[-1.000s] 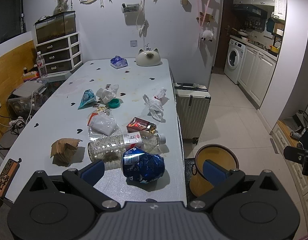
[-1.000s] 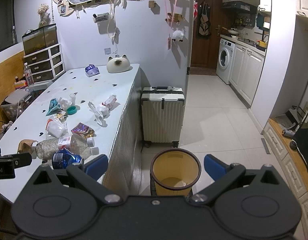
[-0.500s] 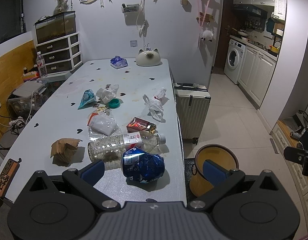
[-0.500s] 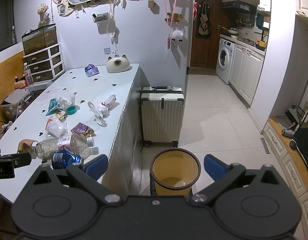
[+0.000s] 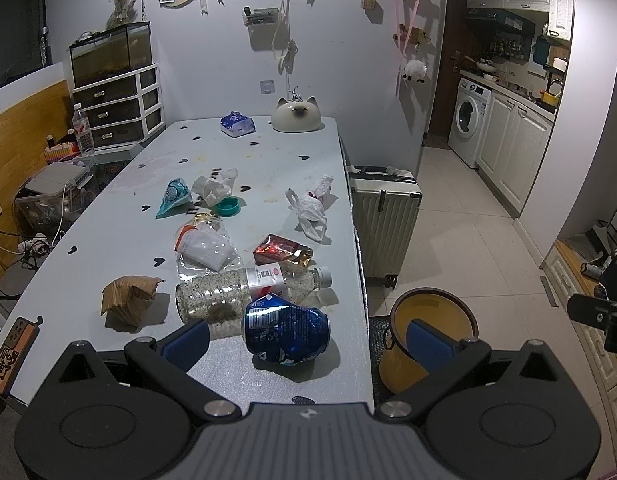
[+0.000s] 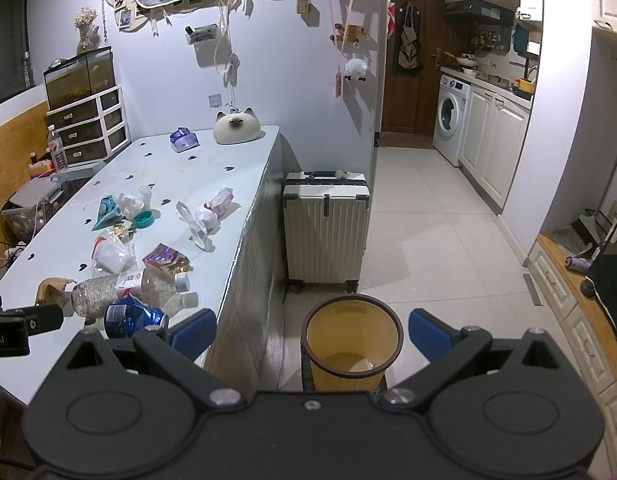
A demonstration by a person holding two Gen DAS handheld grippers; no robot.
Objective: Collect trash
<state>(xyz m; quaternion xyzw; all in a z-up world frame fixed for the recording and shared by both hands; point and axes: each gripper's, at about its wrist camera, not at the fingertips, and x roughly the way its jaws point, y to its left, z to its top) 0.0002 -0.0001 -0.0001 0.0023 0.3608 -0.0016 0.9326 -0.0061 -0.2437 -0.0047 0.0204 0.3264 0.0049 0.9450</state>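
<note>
A crushed blue can (image 5: pixel 286 328) lies at the near end of the white table (image 5: pixel 120 216), between my left gripper's (image 5: pixel 308 342) open fingers but a little ahead of them. Behind it lie a clear plastic bottle (image 5: pixel 248 290), a brown paper wad (image 5: pixel 128 304), a red wrapper (image 5: pixel 282 250), a clear bag (image 5: pixel 206 248), a white plastic bag (image 5: pixel 310 208), tissues (image 5: pixel 214 188) and a teal lid (image 5: pixel 228 206). A yellow bin (image 6: pixel 352 346) stands on the floor right of the table. My right gripper (image 6: pixel 312 332) is open and empty above the bin. The can also shows in the right wrist view (image 6: pixel 134 316).
A white suitcase (image 6: pixel 326 228) stands beside the table behind the bin. A cat-shaped ornament (image 5: pixel 295 115) and a blue tissue pack (image 5: pixel 237 124) sit at the table's far end. A phone (image 5: pixel 12 350) lies at the near left corner. Kitchen cabinets (image 6: pixel 496 140) line the right wall.
</note>
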